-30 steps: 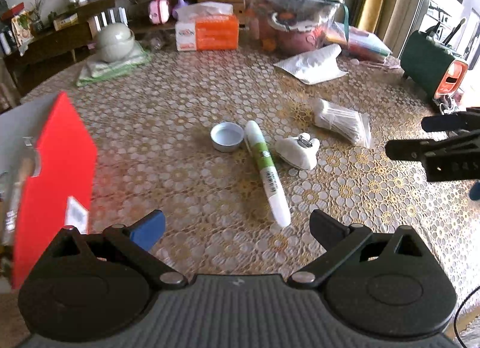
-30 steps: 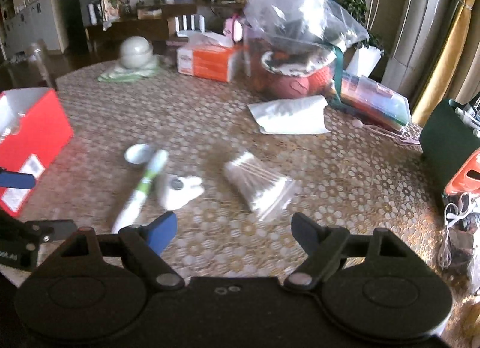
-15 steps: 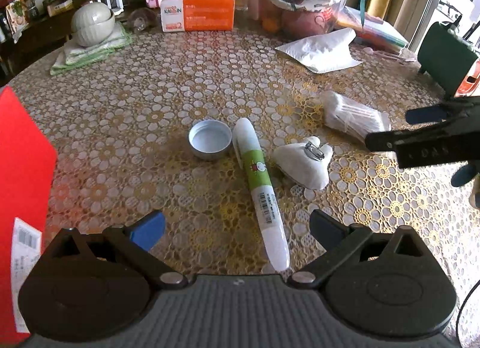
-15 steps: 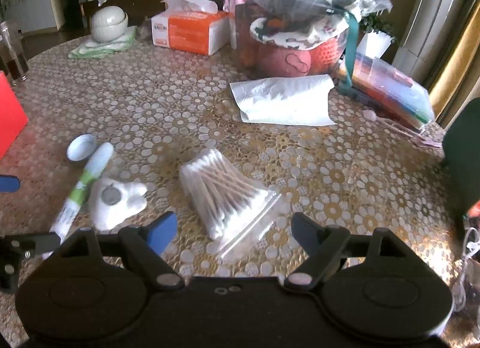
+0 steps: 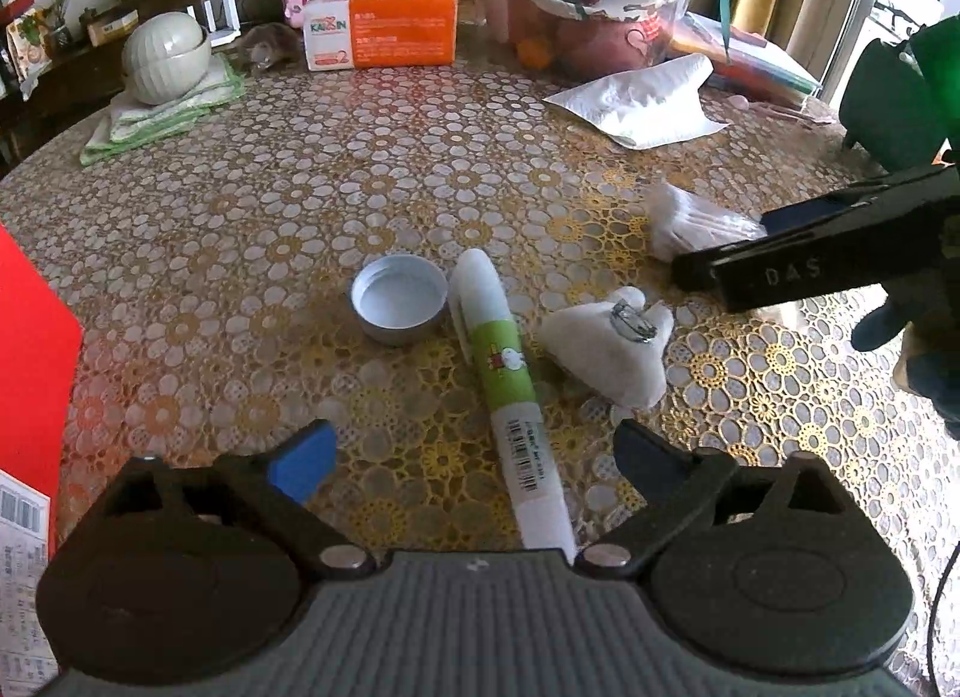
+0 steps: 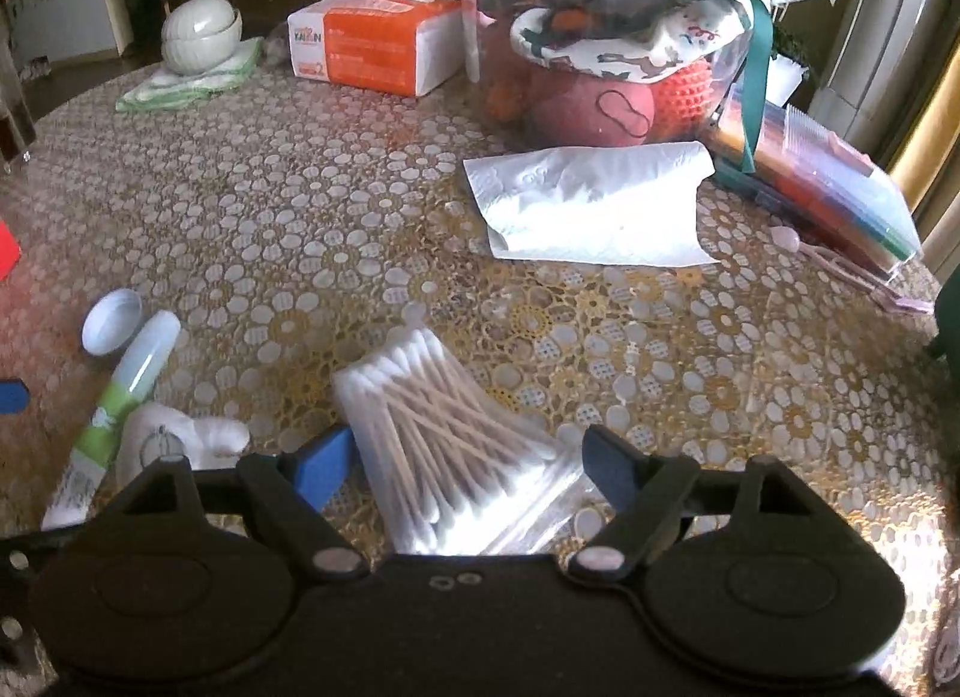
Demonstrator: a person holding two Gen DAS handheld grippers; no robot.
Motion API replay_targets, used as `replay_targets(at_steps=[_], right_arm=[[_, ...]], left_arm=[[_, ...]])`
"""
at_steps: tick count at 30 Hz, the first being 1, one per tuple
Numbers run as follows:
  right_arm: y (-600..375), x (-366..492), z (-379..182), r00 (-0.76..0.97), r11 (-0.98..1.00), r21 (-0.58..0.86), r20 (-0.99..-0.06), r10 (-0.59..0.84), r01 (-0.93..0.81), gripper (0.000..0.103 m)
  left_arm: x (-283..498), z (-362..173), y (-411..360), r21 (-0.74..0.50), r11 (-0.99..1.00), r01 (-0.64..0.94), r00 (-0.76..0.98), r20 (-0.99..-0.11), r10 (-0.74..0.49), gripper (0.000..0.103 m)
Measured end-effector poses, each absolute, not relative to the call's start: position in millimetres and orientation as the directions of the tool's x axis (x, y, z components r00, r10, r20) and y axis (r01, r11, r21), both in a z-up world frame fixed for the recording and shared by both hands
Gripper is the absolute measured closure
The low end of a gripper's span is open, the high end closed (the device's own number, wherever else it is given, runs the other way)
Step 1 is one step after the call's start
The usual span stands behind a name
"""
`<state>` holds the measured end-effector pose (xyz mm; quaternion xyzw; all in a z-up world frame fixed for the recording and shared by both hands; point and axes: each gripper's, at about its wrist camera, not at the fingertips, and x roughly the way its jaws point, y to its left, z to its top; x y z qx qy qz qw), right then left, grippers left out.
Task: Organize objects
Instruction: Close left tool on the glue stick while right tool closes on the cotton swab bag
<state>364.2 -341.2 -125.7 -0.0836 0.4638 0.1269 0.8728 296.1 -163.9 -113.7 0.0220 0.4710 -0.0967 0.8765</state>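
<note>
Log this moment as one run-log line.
left tongs: open, over green-and-white pen | right tongs: open, straddling cotton swab bag | nothing gripped | metal lid beside pen

On the counter (image 5: 252, 205), the cap (image 5: 399, 298) lay just left of the pen (image 5: 507, 379), the brooch pouch (image 5: 612, 337) lay just right of it, the bag of cotton swabs (image 6: 444, 445) lay further right, and the tissue box (image 5: 378, 24) stood far behind them.

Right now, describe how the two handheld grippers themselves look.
Left gripper: black body with two round housings, angled black fingers, blue pad on one tip. Right gripper: same black build, blue pads on both tips; from the left camera its side shows white "DAS" lettering.
</note>
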Motion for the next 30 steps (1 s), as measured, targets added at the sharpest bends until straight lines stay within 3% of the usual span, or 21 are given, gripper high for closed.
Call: replay_targets(at_steps=[2, 4, 7, 13, 30], right_arm=[[-343.8, 364.3, -126.4, 0.537, 0.956, -0.011, -0.829, 0.155, -0.294, 0.022], [-347.0, 364.4, -126.9, 0.533, 0.958, 0.013, -0.829, 0.171, -0.287, 0.023], [-348.1, 361.9, -125.3, 0.544, 0.96, 0.012, -0.822, 0.169, -0.281, 0.034], [-349.1, 353.1, -119.4, 0.558, 0.97, 0.001, -0.818, 0.14, -0.243, 0.052], [-313.9, 250.3, -85.3, 0.556, 0.975, 0.03, -0.818, 0.15, -0.218, 0.055]], left_arm=[[294.5, -113.3, -165.3, -0.047, 0.979, 0.196, 0.542, -0.827, -0.148, 0.019], [292.3, -111.9, -166.4, -0.038, 0.978, 0.207, 0.556, -0.817, -0.15, 0.043], [291.4, -110.3, -165.9, -0.029, 0.978, 0.207, 0.566, -0.812, -0.144, 0.063], [288.8, -109.4, -164.4, -0.024, 0.976, 0.216, 0.562, -0.814, -0.144, 0.086], [237.4, -102.7, -135.1, -0.104, 0.977, 0.185, 0.545, -0.816, -0.19, 0.087]])
